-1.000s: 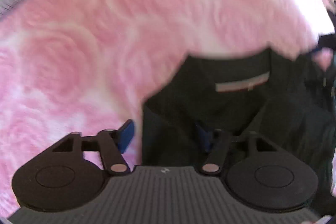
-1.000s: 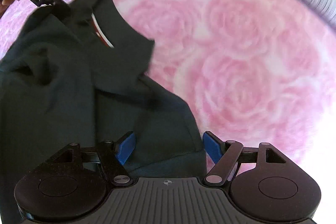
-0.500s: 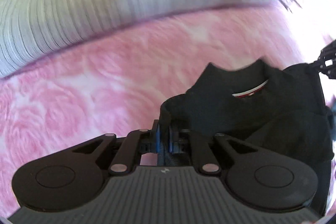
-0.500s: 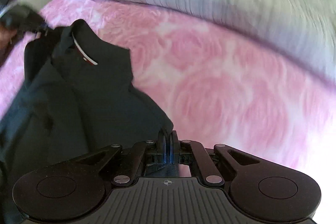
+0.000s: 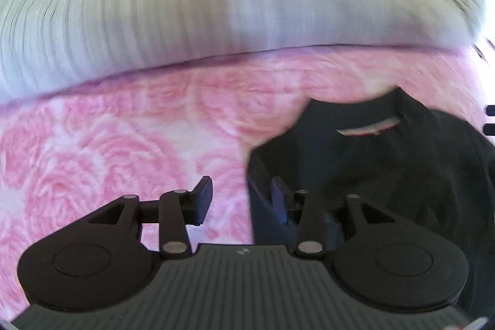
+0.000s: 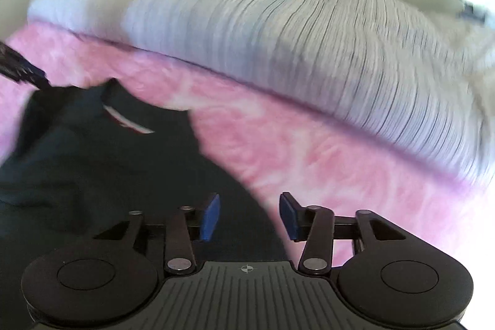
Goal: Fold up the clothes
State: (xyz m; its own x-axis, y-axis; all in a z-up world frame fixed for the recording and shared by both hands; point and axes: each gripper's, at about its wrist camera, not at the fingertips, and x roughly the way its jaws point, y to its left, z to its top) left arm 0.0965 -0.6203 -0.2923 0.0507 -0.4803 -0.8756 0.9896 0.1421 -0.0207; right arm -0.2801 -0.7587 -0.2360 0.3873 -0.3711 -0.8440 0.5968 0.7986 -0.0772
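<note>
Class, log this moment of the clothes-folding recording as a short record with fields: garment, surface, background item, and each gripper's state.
garment: dark shirt, collar label showing, lying on the bedspread
surface: pink rose-patterned bedspread
background item: white ribbed pillow beyond the shirt
left gripper: open, its jaws either side of the shirt's edge
right gripper: open, its jaws over the shirt's other edge
image quality: motion-blurred in both views
</note>
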